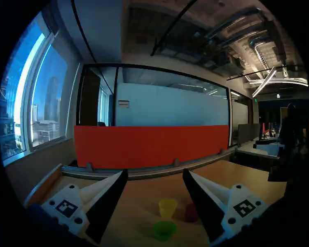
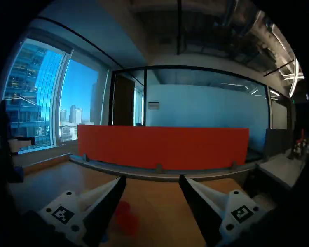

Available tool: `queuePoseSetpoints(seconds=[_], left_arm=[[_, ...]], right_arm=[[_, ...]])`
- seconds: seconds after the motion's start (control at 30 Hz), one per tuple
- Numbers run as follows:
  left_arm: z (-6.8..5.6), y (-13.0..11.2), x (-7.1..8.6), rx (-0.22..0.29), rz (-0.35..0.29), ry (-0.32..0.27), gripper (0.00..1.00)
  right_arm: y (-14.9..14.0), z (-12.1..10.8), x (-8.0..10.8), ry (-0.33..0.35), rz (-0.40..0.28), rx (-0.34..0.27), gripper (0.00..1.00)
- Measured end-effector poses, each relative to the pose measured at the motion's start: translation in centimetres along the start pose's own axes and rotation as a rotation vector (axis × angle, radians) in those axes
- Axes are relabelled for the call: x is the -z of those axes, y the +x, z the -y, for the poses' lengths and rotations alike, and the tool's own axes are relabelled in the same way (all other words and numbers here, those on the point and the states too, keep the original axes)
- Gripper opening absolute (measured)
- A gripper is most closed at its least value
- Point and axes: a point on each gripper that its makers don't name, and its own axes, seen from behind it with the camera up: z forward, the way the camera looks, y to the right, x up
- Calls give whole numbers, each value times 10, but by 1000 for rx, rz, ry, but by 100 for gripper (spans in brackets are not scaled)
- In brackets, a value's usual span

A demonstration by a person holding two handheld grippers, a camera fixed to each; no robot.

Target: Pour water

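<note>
In the left gripper view, three small cups stand on the wooden desk [image 1: 245, 177]: a yellow cup [image 1: 167, 207], a green cup [image 1: 164, 229] nearer to me, and a dark magenta cup [image 1: 190, 213] to the right. My left gripper [image 1: 154, 185] hangs open above and behind them, holding nothing. In the right gripper view, two red cups [image 2: 125, 218] sit low on the desk [image 2: 162, 210], partly hidden by the left finger [image 2: 94, 201]. My right gripper [image 2: 152, 183] is open and empty above the desk.
A red divider panel [image 1: 150, 146] runs across the far edge of the desk, with a grey rail below it. Large windows [image 1: 35, 111] are on the left. Another desk with monitors [image 1: 265, 144] stands to the right. A dark object [image 2: 6, 144] stands at the far left.
</note>
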Motion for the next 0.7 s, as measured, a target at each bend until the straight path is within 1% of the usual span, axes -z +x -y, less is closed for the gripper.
queuePoseSetpoints(seconds=[0.2, 0.3, 0.4, 0.5, 0.6, 0.7], left_arm=[[-8, -7, -3, -11, 29, -65, 99], [-9, -9, -4, 1, 42, -90, 99], [-9, -7, -5, 11, 42, -111, 99], [-12, -6, -6, 2, 38, -139, 99], [-16, -7, -7, -5, 44, -171, 99], [-23, -9, -7, -1, 51, -209, 99]], right_arm=[[-1, 15, 1, 77, -1, 14, 99], [2, 30, 4, 132, -10, 23, 99], [6, 45, 7, 191, -21, 31, 99], [11, 59, 11, 247, -31, 37, 99], [16, 73, 15, 306, -36, 41, 99], [19, 85, 19, 358, -30, 43, 99]])
